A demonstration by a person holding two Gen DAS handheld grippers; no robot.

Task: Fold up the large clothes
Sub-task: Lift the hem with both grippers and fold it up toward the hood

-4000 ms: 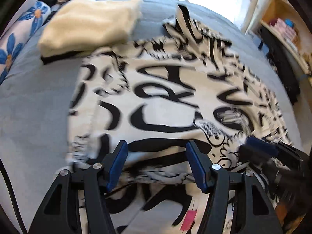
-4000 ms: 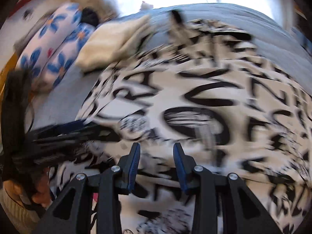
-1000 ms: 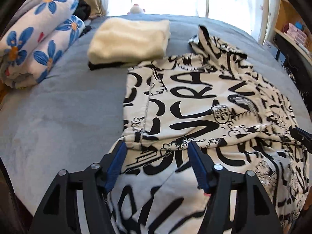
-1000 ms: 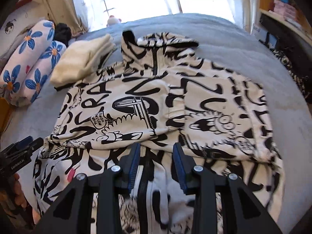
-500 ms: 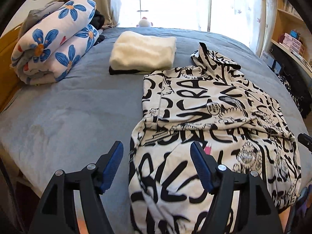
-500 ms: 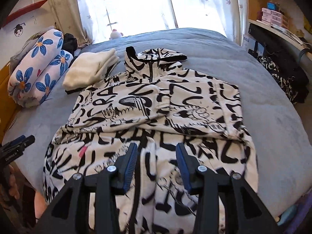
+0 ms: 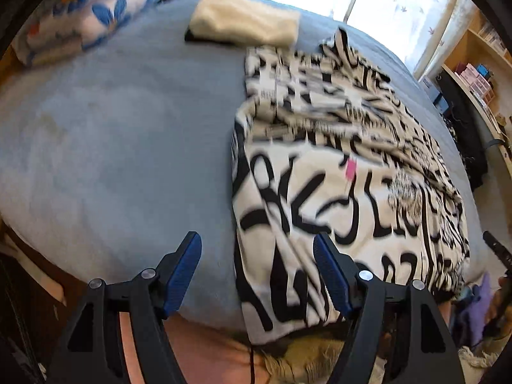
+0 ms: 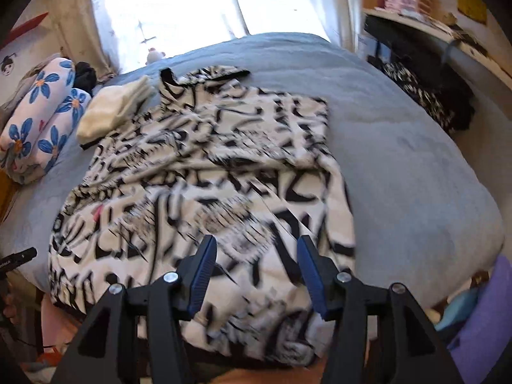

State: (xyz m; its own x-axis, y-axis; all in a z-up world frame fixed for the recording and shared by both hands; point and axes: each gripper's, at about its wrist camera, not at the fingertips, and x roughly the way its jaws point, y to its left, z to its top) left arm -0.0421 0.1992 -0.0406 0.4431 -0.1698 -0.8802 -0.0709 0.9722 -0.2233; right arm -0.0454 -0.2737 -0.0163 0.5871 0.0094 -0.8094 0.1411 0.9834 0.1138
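A large white hooded garment with black graffiti print lies on the grey-blue bed, its sleeves folded across the body and its hem hanging over the near edge. It also shows in the right wrist view. My left gripper is open and empty, just above the garment's near left hem corner. My right gripper is open and empty, over the near right part of the hem. Both views are motion-blurred.
A folded cream garment lies at the far side of the bed. A rolled blue-flower quilt lies at the far left. Dark clothes and a shelf stand at the right. A purple item lies below the bed's right corner.
Both grippers have drawn back toward the near edge of the bed and dipped lower toward the hem. The right gripper's jaws have opened wider. The garment lies as before.
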